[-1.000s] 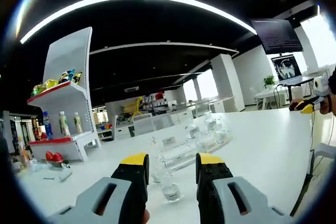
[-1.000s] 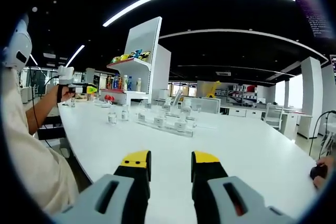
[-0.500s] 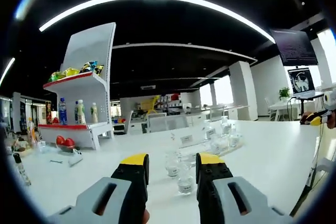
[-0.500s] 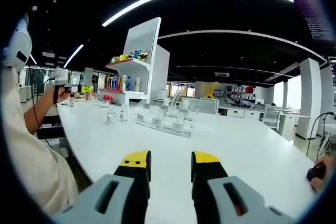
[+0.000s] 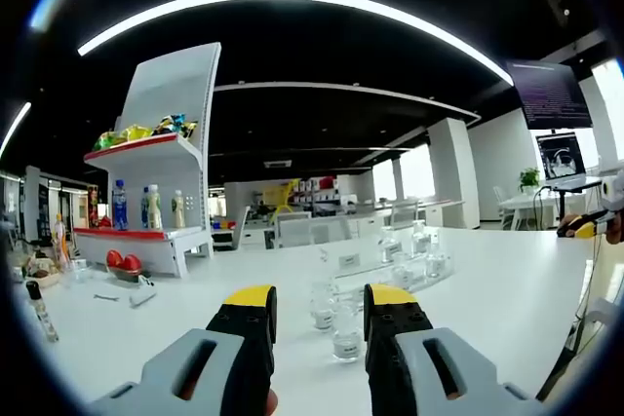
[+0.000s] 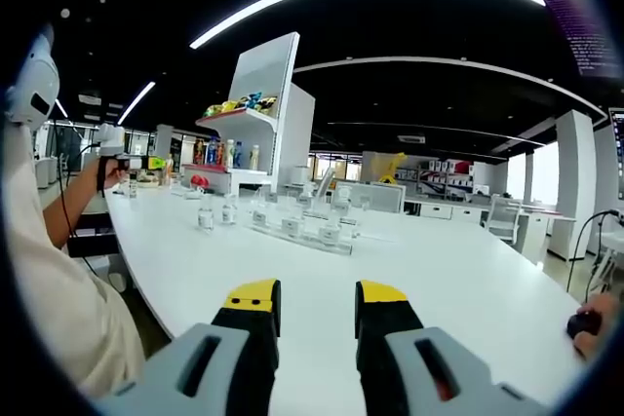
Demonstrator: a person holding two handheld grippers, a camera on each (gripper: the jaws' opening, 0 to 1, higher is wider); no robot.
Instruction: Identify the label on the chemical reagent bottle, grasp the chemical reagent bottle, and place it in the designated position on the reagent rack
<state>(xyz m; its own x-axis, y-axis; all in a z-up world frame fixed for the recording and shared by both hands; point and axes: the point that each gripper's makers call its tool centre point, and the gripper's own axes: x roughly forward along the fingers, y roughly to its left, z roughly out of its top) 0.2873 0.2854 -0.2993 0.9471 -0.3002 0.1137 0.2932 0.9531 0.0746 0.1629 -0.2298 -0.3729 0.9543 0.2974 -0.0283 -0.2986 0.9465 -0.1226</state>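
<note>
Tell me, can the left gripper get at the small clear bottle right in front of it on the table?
Probably yes. The left gripper is open, and the nearest reagent bottle stands upright between its yellow tips with bare white table around it; another bottle stands close behind.

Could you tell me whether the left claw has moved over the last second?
Yes. In the right gripper view the left claw has drifted left, away from the white shelf.

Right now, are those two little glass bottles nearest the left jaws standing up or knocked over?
Standing up. Both small bottles rest on their bases on the white table, caps on top.
</note>
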